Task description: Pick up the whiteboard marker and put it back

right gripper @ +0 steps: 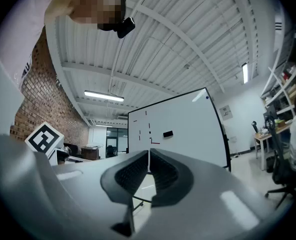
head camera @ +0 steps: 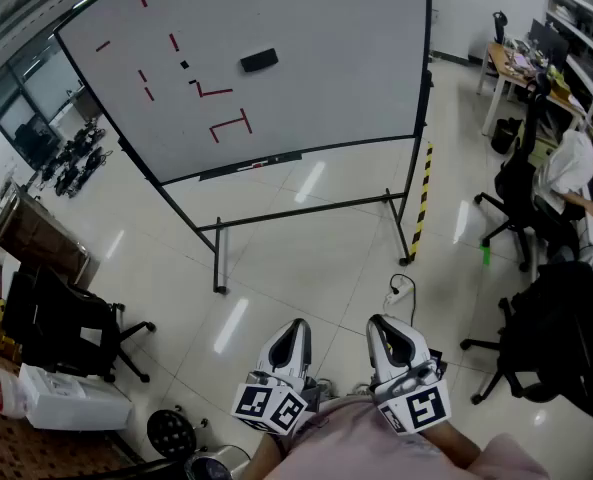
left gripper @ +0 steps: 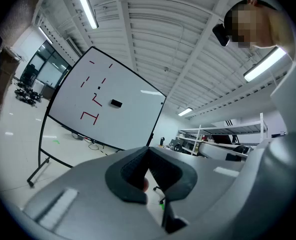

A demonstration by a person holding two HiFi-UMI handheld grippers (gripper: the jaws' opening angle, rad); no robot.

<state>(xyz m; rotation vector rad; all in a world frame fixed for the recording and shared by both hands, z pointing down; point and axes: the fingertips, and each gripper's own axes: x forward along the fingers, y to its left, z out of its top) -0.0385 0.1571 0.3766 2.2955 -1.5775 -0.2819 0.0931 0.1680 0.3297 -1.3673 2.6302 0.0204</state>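
- White board stands across the shiny floor, with red strokes and a black eraser on it.
- The marker lies on the tray under the board, well apart from both claws.
- Left claw and right claw: jaws pressed together, holding nothing.

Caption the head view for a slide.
Left gripper and right gripper, both shut, face a red-marked whiteboard.

Whiteboard tray: contents too small to tell. Seated person cut by right edge.
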